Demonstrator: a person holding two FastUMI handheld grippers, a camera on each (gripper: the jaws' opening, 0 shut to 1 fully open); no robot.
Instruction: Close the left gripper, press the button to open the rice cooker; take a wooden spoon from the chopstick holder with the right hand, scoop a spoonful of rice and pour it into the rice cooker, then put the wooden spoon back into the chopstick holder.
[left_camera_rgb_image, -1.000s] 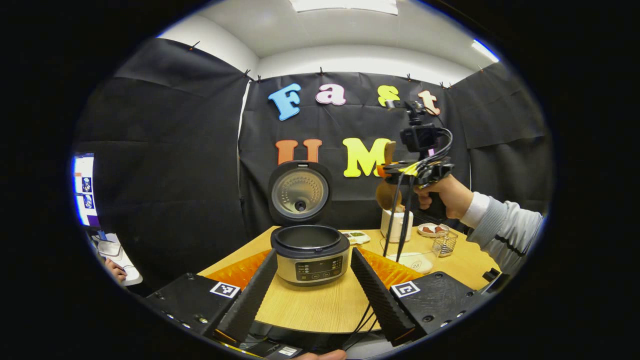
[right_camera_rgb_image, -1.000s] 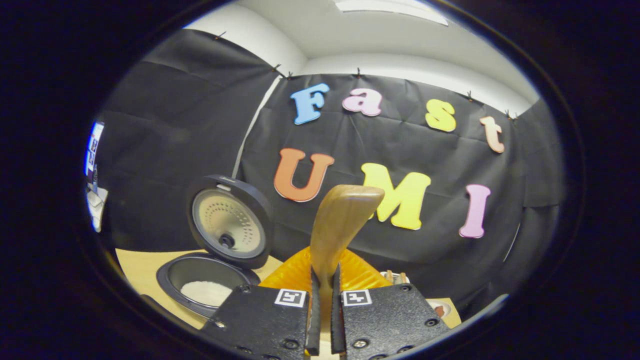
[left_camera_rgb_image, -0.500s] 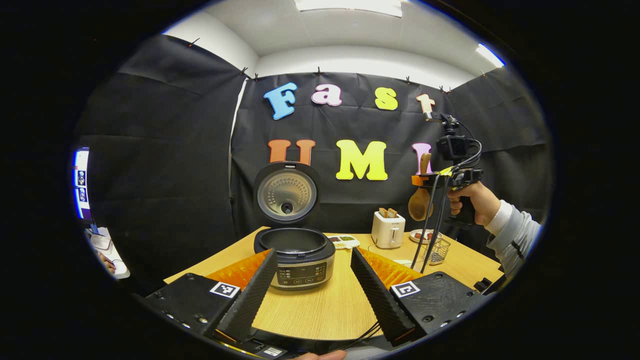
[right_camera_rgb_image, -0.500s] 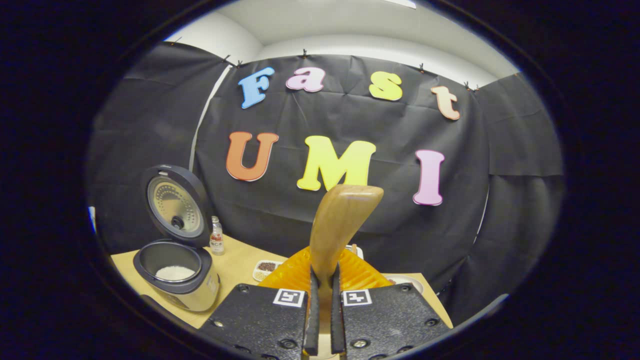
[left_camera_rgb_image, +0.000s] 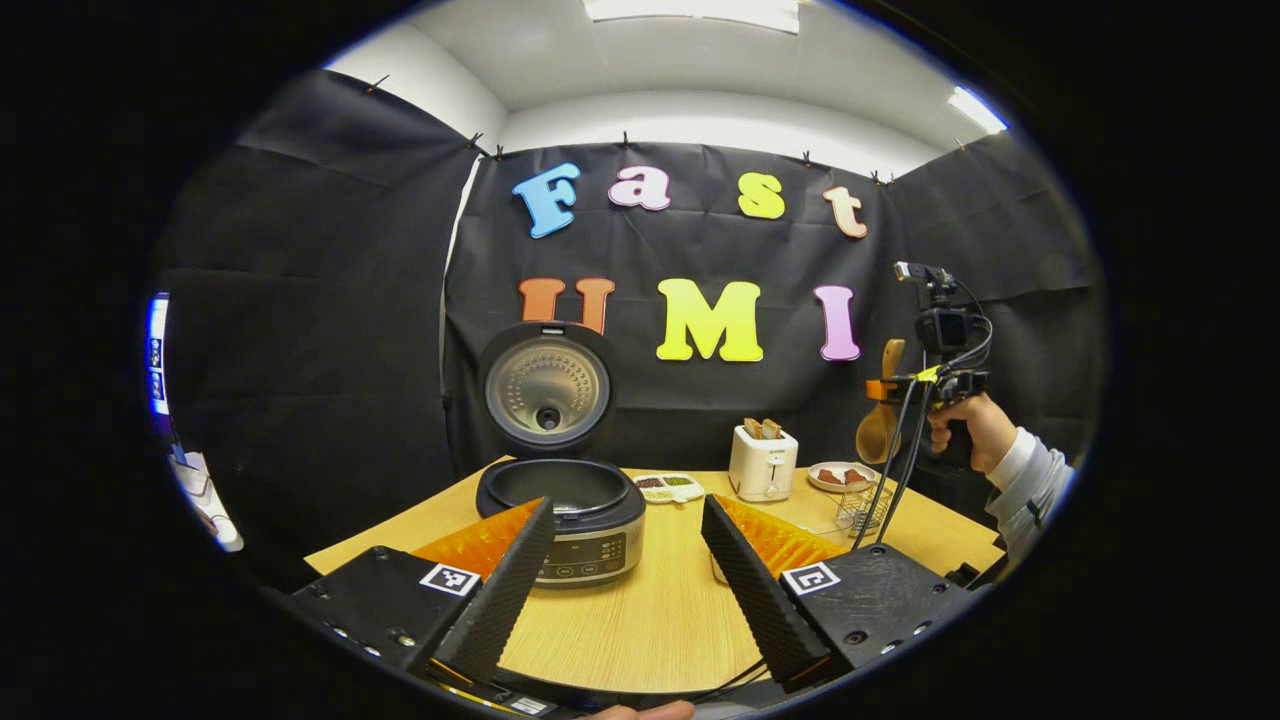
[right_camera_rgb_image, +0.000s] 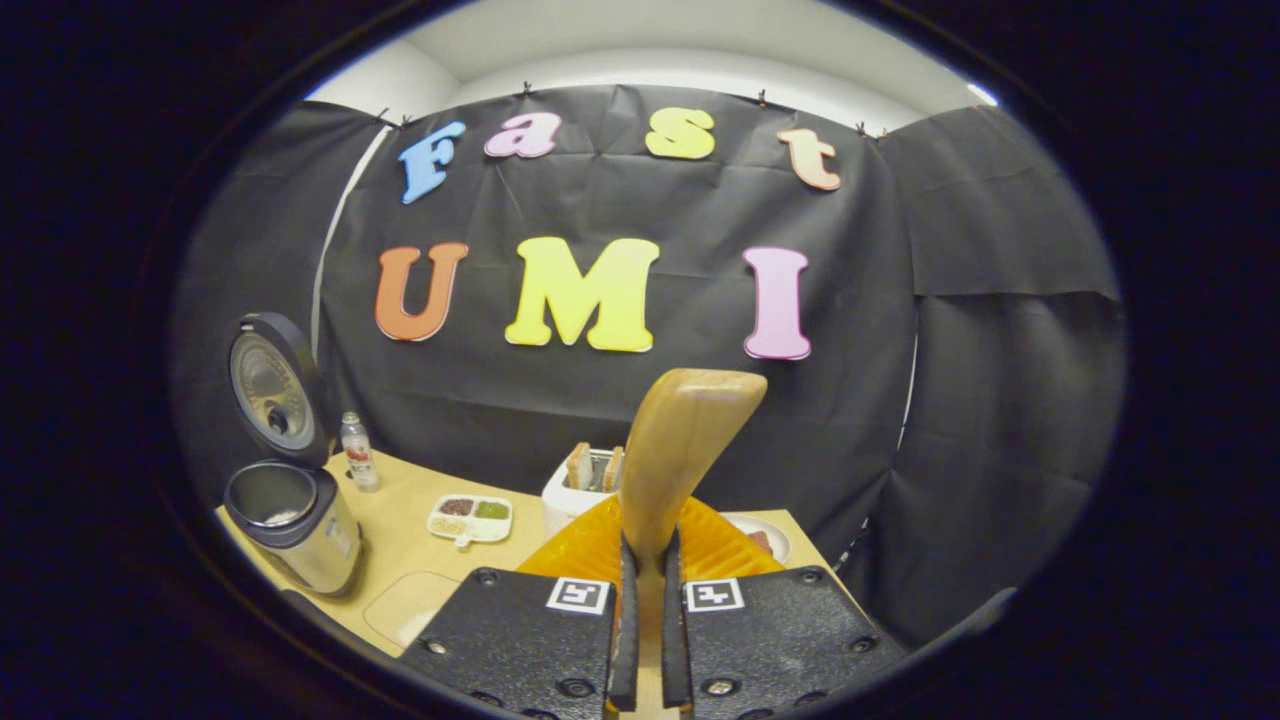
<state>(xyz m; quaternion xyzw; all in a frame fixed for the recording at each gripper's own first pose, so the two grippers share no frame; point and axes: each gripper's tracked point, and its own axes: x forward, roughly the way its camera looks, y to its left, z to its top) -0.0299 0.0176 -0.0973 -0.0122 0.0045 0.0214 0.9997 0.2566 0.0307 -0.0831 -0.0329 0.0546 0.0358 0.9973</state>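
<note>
Wooden spoon (right_camera_rgb_image: 680, 450) clamped upright between right hand-held gripper (right_camera_rgb_image: 645, 640) fingers.

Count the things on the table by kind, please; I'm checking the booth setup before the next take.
Rice cooker: 1
Toaster: 1
Divided snack dish: 1
Round plate: 1
Wire chopstick holder: 1
Small bottle: 1
Clear container: 1
Total: 7
The wooden spoon is off the table, held in the right hand-held gripper.

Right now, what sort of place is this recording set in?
Probably a mock kitchen set up in a recording booth: a wooden table bearing an open rice cooker and a toaster, with black cloth walls around.
</note>
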